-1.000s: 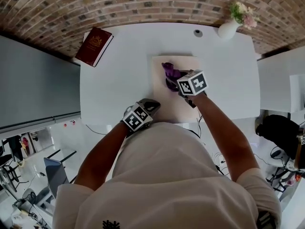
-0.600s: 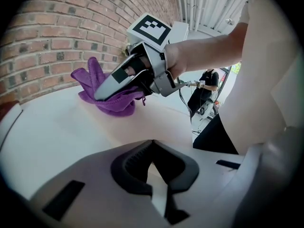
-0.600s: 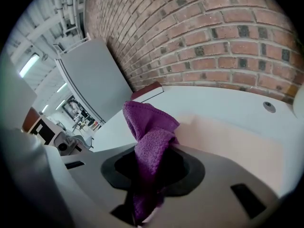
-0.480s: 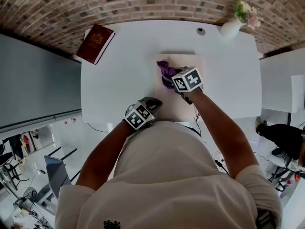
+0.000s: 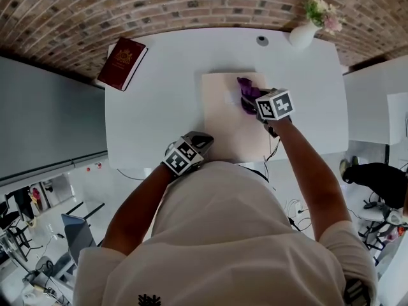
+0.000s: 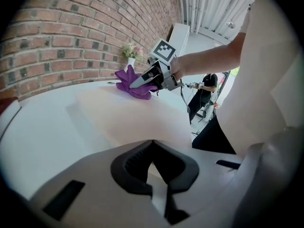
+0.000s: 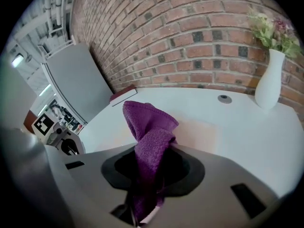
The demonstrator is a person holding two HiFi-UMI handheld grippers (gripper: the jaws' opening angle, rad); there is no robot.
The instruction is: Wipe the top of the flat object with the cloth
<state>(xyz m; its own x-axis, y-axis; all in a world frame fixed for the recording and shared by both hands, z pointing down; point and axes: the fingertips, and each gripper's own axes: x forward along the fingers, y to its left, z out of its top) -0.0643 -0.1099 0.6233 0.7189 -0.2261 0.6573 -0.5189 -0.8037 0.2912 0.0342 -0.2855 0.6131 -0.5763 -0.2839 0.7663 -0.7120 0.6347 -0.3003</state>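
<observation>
A pale beige flat board point(image 5: 227, 125) lies on the white table point(image 5: 156, 107). My right gripper point(image 5: 255, 101) is shut on a purple cloth point(image 5: 248, 92) and presses it onto the board's far right part. In the right gripper view the cloth point(image 7: 148, 122) bunches up out of the jaws over the board point(image 7: 202, 131). My left gripper point(image 5: 203, 141) rests shut and empty at the table's near edge, just left of the board's near corner. The left gripper view looks across the board point(image 6: 135, 118) to the cloth point(image 6: 133, 83) and the right gripper point(image 6: 142, 82).
A dark red book point(image 5: 122, 62) lies at the table's far left corner. At the far right corner a white vase point(image 5: 302, 36) with flowers stands, with a small round disc point(image 5: 262, 41) to its left. A brick wall runs behind the table.
My right gripper has slid the cloth to the right across the board, from its left-middle part to its far right part. The left gripper has stayed put.
</observation>
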